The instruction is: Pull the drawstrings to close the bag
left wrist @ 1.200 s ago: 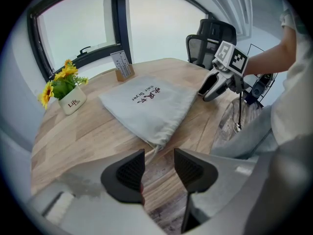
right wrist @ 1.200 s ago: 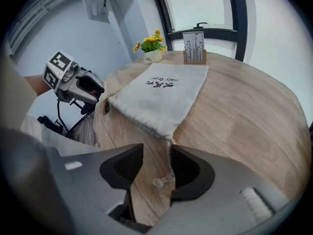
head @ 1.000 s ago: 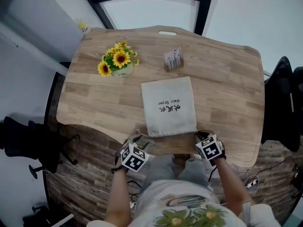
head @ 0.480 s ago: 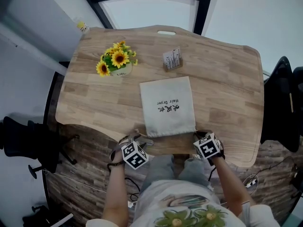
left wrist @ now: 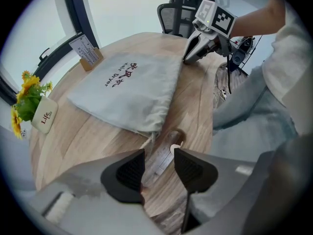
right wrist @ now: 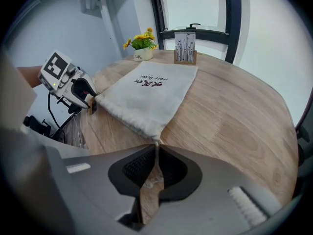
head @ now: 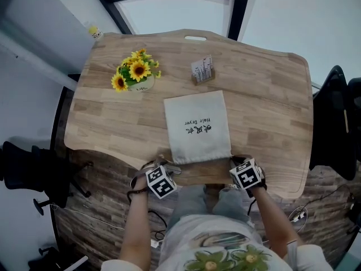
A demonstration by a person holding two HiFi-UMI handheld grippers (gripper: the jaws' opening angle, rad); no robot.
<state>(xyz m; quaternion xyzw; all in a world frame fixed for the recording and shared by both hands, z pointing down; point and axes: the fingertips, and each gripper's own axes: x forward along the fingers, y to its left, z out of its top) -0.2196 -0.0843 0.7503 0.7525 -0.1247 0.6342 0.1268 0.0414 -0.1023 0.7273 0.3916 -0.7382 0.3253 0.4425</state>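
A pale cloth drawstring bag [head: 197,126] with dark print lies flat on the wooden table [head: 271,112], its gathered mouth toward the near edge. My left gripper [head: 168,167] sits at the bag's near left corner. In the left gripper view its jaws [left wrist: 159,155] stand apart, and the left drawstring [left wrist: 152,140] runs toward the gap without being pressed. My right gripper [head: 237,162] is at the near right corner. Its jaws [right wrist: 155,151] are closing, nearly together, and they pinch the right drawstring [right wrist: 156,142].
A pot of sunflowers [head: 132,75] stands at the far left of the table and a small card holder [head: 203,70] just beyond the bag. A black chair [head: 338,123] is at the right. The table's near edge runs right by both grippers.
Both grippers stay at the bag's near corners. The left one has shifted slightly. The bag has not visibly moved on the table.
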